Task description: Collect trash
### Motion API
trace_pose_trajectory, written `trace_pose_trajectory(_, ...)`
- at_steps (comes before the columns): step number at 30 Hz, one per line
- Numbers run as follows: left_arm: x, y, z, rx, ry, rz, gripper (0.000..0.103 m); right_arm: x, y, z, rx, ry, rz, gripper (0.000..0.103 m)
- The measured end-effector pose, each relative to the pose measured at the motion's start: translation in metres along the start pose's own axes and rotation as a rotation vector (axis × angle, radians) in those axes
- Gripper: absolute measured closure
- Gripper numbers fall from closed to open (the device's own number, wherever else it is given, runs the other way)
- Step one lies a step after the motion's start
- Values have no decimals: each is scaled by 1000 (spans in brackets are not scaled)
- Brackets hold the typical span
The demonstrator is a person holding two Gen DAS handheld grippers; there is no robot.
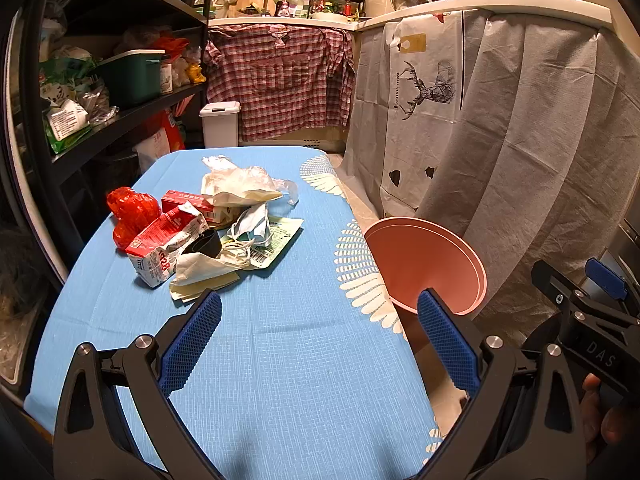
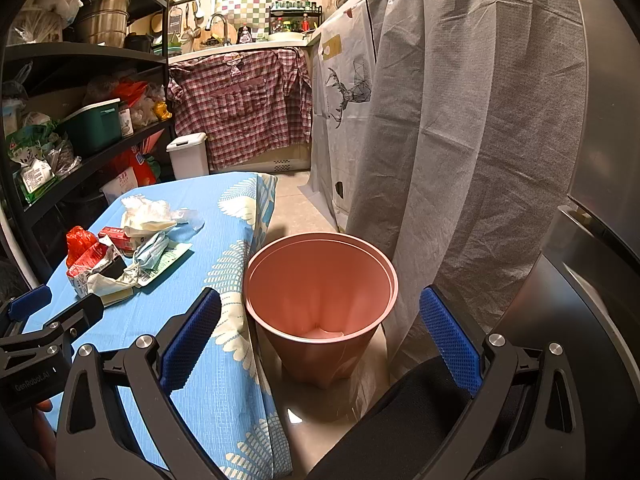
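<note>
Both the left tongs point(image 1: 318, 334) and right tongs point(image 2: 320, 334) gape wide, holding nothing. The trash pile point(image 1: 208, 232) sits mid-worktop point(image 1: 288, 360); the pink bin point(image 2: 320, 312) stands on the floor beside it. Flimsy wrappers could slip a loose pinch and miss the bin.

Left hand-held gripper point(image 1: 318, 330): jaws spread wide, holding nothing.
Right hand-held gripper point(image 2: 320, 330): jaws wide apart, gripping nothing.

left wrist: over table point(image 1: 280, 360), facing trash | right wrist: above bin point(image 2: 320, 280) | shared: both
</note>
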State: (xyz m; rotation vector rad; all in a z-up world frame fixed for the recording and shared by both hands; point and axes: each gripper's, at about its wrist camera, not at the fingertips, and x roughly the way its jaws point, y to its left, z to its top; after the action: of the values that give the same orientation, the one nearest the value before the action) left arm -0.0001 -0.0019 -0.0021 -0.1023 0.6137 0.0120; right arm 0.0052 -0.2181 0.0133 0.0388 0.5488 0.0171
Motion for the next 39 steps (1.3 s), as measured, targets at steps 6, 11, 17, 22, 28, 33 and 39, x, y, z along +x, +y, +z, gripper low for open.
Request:
trace_pose_trajectory(6, 0, 0, 0, 0, 0, 0, 8, 0, 0, 0, -1, -1, 0, 6)
trace_pose_trajectory(11, 0, 0, 0, 0, 0, 0, 8, 0, 0, 0, 0, -1, 0, 6)
trace_pose_trajectory(17, 0, 0, 0, -1, 0, 0, 8, 0, 0, 0, 0, -1, 0, 6)
trace_pose_trajectory(22, 0, 0, 0, 0, 0, -1, 8, 0, 0, 0, 0, -2, 0, 6)
trace_pose_trajectory(28, 0, 0, 0, -1, -1, -1, 8, -1, 1, -1, -1, -4, 2, 7)
trace_pose_trajectory(33, -2, 0, 1, -6, 1, 5, 9, -4, -8, 9, 13, -7, 14, 20)
trace_pose_trajectory(39, -17, 2, 11, -46, -37, 21, 25, -9, -10, 17, 49, -74, 62, 47)
